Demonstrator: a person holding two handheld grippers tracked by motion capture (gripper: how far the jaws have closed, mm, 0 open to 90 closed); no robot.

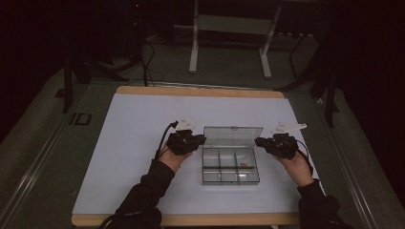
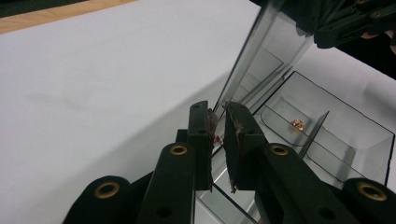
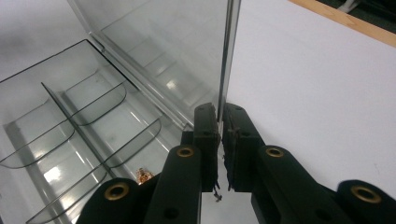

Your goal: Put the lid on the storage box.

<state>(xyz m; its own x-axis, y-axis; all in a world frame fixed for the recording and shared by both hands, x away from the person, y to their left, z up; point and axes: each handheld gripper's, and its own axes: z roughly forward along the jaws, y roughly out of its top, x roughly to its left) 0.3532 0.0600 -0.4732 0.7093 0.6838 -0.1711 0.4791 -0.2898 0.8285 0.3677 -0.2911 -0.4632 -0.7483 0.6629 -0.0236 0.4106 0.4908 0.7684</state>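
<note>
A clear smoky-grey plastic organiser box (image 1: 230, 166) lies just below the middle of the high view on the white desk (image 1: 138, 143), its tray split into six compartments in two rows of three. Its hinged lid (image 1: 232, 135) stands open, raised nearly upright along the tray's upper edge in the frame. A small reddish-copper object (image 2: 297, 124) rests in the upper right compartment as the high view shows it, and appears low in the right gripper view (image 3: 144, 174).

text: "ID" | on: dark floor strip (image 1: 79, 119) | left of table (image 1: 143, 98)
</note>
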